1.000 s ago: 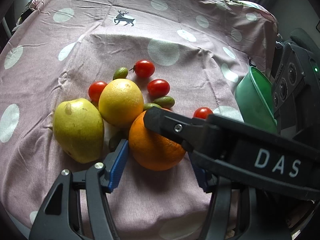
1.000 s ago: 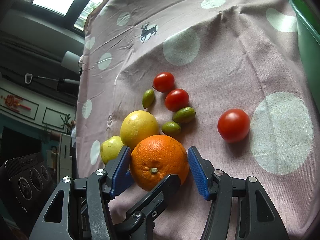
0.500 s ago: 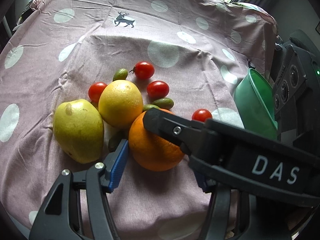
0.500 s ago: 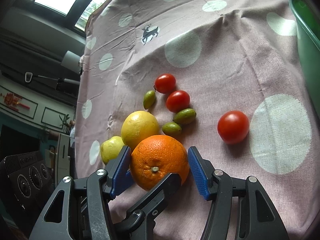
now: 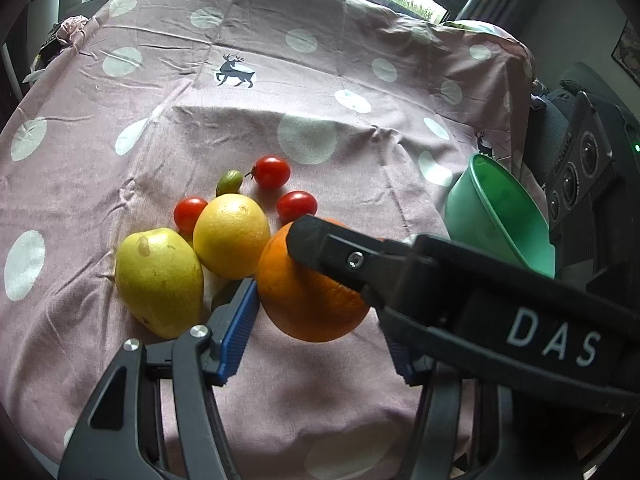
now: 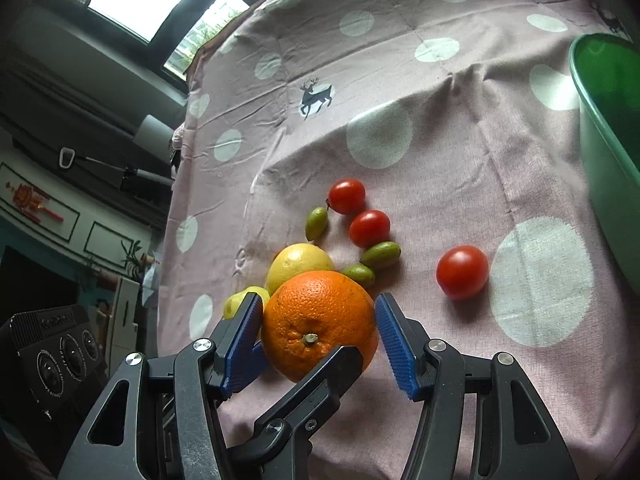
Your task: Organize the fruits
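An orange (image 5: 304,300) (image 6: 316,312) is gripped from two sides at once. My left gripper (image 5: 320,320) has one blue pad (image 5: 240,320) against its left side; the other pad is mostly hidden behind the right gripper's black finger (image 5: 340,252). My right gripper (image 6: 319,308) presses both blue pads on the orange's flanks, and the left gripper's finger (image 6: 320,380) crosses in front. Whether the orange still touches the cloth I cannot tell. A lemon (image 5: 230,236) and a pear (image 5: 160,280) lie just left of it.
A green bowl (image 5: 500,216) (image 6: 608,140) stands at the table's right edge. Cherry tomatoes (image 5: 272,171) (image 6: 462,272) and small green fruits (image 6: 380,255) are scattered behind the orange on the pink dotted tablecloth (image 5: 320,80). The cloth's front edge is close under the grippers.
Both views have tilted upward a little. The orange keeps its place between the pads while the other fruits have slid down in the picture.
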